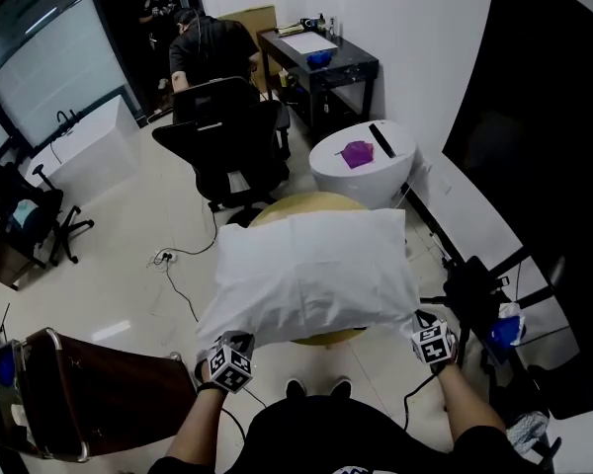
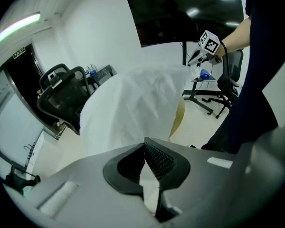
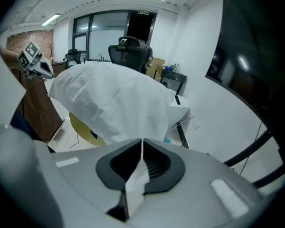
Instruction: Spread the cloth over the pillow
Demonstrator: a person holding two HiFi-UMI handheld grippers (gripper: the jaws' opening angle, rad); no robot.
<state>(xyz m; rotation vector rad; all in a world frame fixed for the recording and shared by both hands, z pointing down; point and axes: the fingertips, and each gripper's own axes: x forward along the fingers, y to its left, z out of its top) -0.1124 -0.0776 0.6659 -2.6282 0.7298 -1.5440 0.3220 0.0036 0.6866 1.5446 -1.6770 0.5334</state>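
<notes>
Left gripper view: the left gripper (image 2: 147, 163) is clamped shut on a near corner of the white cloth (image 2: 133, 106), and the right gripper (image 3: 140, 158) likewise. The cloth's held stretched above a yellow round top (image 1: 328, 338). Corners are best kept level and taut, then lowered together.

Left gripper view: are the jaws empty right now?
No, the left gripper has its jaws shut on a fold of the white fabric cloth.

left gripper (image 1: 239, 342): clamped on cloth (image 1: 316, 265) | right gripper (image 1: 419, 322): clamped on cloth | forearms forward, grippers tilted down
</notes>
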